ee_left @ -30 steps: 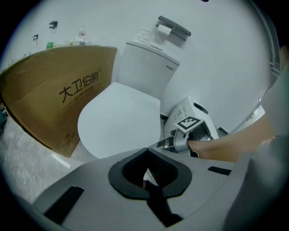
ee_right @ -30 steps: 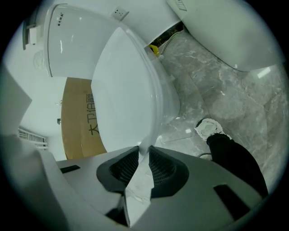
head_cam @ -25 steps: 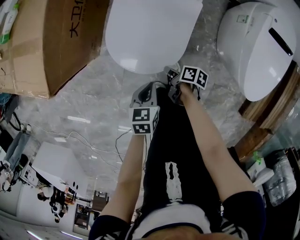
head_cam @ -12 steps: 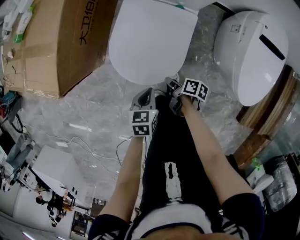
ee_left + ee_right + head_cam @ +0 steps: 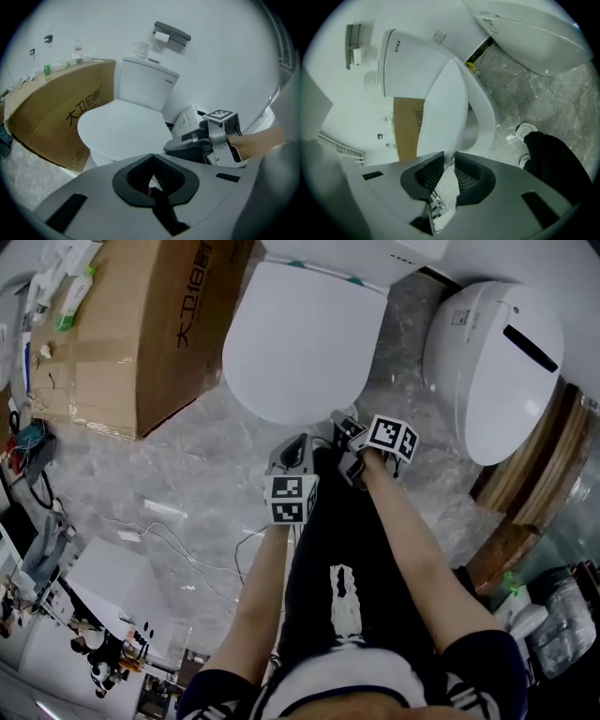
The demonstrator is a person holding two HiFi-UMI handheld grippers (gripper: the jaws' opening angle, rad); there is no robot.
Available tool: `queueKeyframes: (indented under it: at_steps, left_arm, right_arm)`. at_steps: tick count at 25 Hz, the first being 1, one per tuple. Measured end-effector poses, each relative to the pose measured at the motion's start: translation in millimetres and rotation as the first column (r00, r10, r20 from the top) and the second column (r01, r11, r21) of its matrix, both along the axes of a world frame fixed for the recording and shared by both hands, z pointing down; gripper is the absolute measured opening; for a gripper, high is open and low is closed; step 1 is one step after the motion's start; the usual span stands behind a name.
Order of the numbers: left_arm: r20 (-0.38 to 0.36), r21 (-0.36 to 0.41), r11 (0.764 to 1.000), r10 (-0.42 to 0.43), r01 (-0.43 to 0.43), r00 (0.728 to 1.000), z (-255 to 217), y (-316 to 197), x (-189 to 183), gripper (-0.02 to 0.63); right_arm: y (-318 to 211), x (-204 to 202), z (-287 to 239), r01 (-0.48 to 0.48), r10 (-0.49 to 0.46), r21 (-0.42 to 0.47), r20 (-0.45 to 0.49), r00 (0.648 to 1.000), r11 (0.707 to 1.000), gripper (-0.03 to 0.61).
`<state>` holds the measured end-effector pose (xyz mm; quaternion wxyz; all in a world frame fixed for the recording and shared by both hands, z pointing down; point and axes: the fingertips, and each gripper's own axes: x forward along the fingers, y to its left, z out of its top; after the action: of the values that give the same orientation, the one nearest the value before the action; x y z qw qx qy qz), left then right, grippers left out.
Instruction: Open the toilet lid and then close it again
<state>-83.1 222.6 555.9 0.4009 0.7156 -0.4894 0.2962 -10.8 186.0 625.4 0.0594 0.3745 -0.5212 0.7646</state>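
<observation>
The white toilet stands at the top middle of the head view with its lid (image 5: 300, 343) down flat; the cistern (image 5: 145, 84) rises behind it. My left gripper (image 5: 292, 448) hangs a little short of the lid's front edge, its jaws (image 5: 152, 161) shut with nothing in them. Beside it my right gripper (image 5: 343, 427) hovers near the lid's front right edge without touching. Its jaws (image 5: 449, 161) stand a narrow gap apart and hold nothing. In the right gripper view the lid (image 5: 445, 108) lies ahead of the tips.
A large cardboard box (image 5: 141, 334) stands against the toilet's left side. A second white toilet (image 5: 492, 362) lies to the right on wooden boards (image 5: 525, 502). Cables (image 5: 187, 540) trail over the marble floor at the left. The person's legs and a shoe (image 5: 526, 129) are below the grippers.
The toilet has slid lower in the head view and more of the cistern shows. Both grippers keep their places side by side, now a little nearer the lid's front edge.
</observation>
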Motion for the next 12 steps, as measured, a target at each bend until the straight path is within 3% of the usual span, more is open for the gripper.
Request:
queueKeyframes:
  at_steps: [6,12]
  left_arm:
    - [0.057,-0.010,1.000,-0.019,0.020,0.998,-9.8,-6.1,-2.8,0.006]
    - [0.039,0.013,0.998,-0.060,0.060,0.997,-21.0,-25.1,-7.2,0.006]
  right_arm:
    - [-15.8,4.0,-32.6,-0.027,0.026,0.030,0.029,0.999,0.999,0.064]
    - [-32.3,8.3,-61.1,-0.027,0.022,0.078,0.061,0.998,0.997,0.069]
